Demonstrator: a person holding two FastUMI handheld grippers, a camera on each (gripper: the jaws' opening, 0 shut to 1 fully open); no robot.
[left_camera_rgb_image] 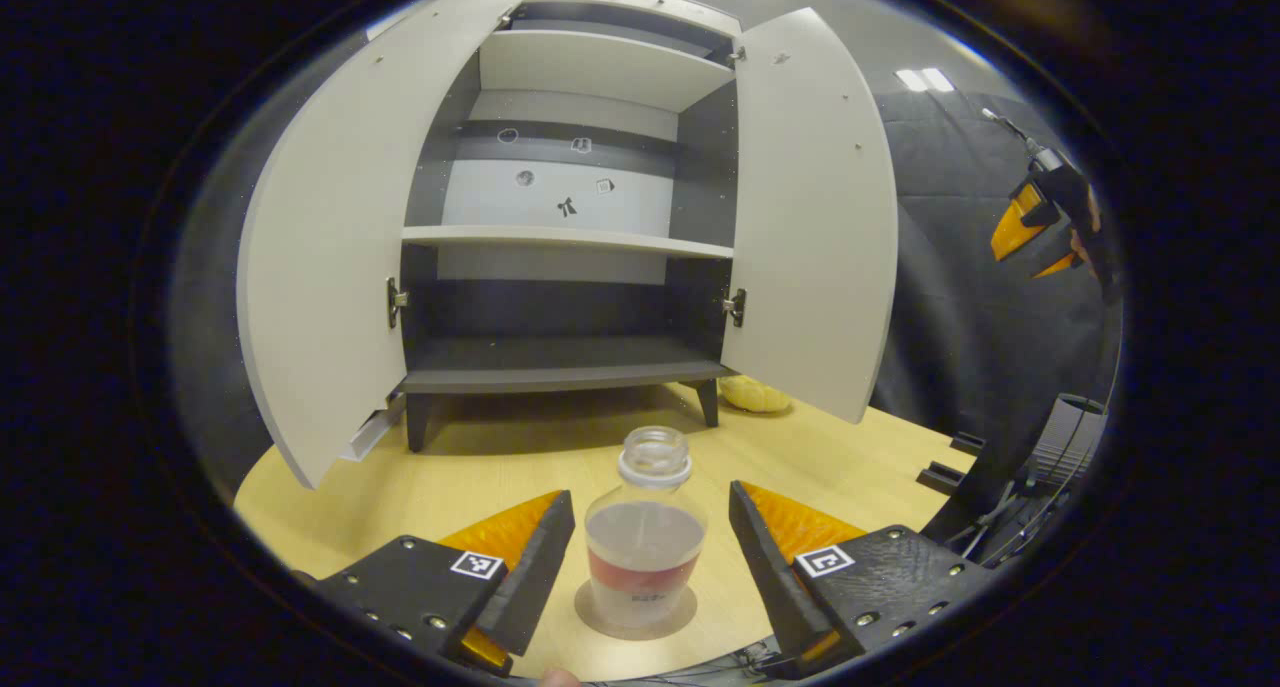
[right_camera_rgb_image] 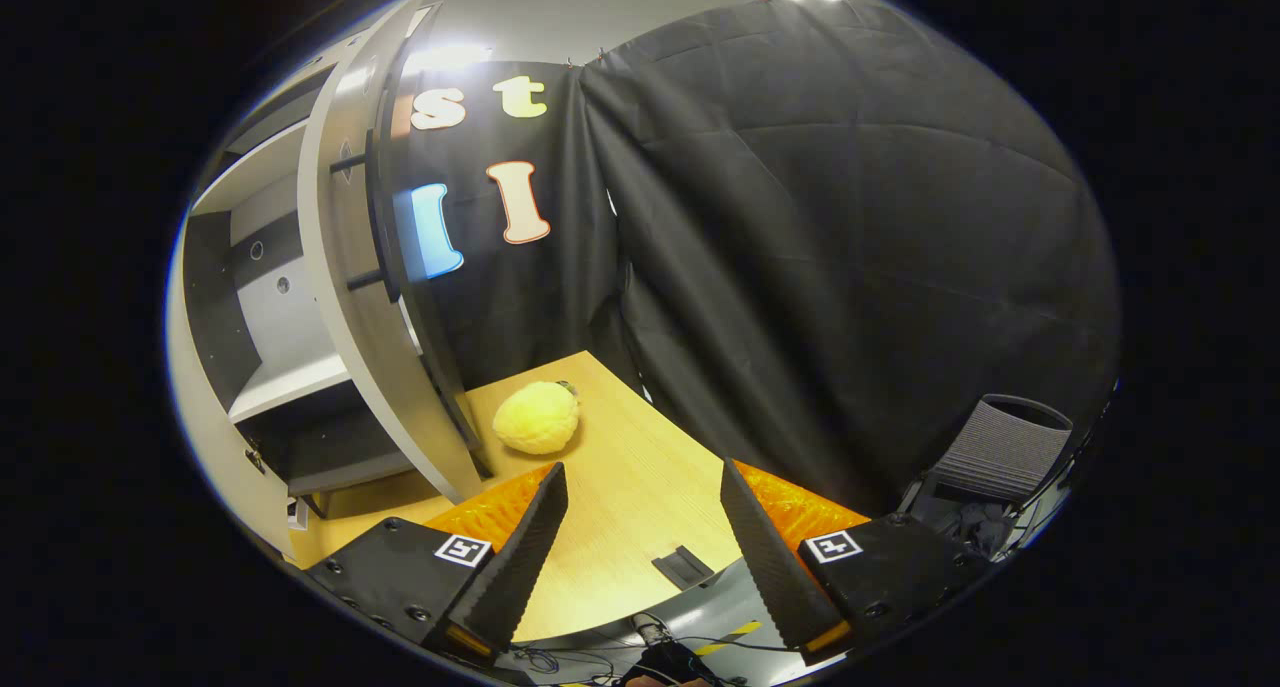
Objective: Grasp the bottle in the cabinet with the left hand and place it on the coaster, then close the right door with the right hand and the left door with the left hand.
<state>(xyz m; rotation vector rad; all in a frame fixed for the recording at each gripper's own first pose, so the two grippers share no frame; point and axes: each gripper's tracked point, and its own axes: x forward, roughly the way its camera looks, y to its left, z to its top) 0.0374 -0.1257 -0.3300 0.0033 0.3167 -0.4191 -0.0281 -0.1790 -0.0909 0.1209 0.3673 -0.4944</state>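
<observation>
A clear plastic bottle (left_camera_rgb_image: 644,527) with a pale liquid and a red label band stands upright on a round coaster (left_camera_rgb_image: 634,617) on the wooden table (left_camera_rgb_image: 480,477). My left gripper (left_camera_rgb_image: 650,547) is open, its fingers apart on either side of the bottle without touching it. Behind stands the cabinet (left_camera_rgb_image: 565,217) with both doors swung open: the left door (left_camera_rgb_image: 330,217) and the right door (left_camera_rgb_image: 810,207). My right gripper (right_camera_rgb_image: 640,527) is open and holds nothing, near the right door's edge (right_camera_rgb_image: 350,267). The right gripper (left_camera_rgb_image: 1045,222) also appears far off, raised, in the left gripper view.
A yellow lemon-like object (right_camera_rgb_image: 537,417) lies on the table beside the cabinet's right foot, behind the right door; it also appears as the yellow object (left_camera_rgb_image: 755,395). A grey chair (right_camera_rgb_image: 1000,447) stands off the table's right edge. Small stickers dot the cabinet's back panel (left_camera_rgb_image: 560,182).
</observation>
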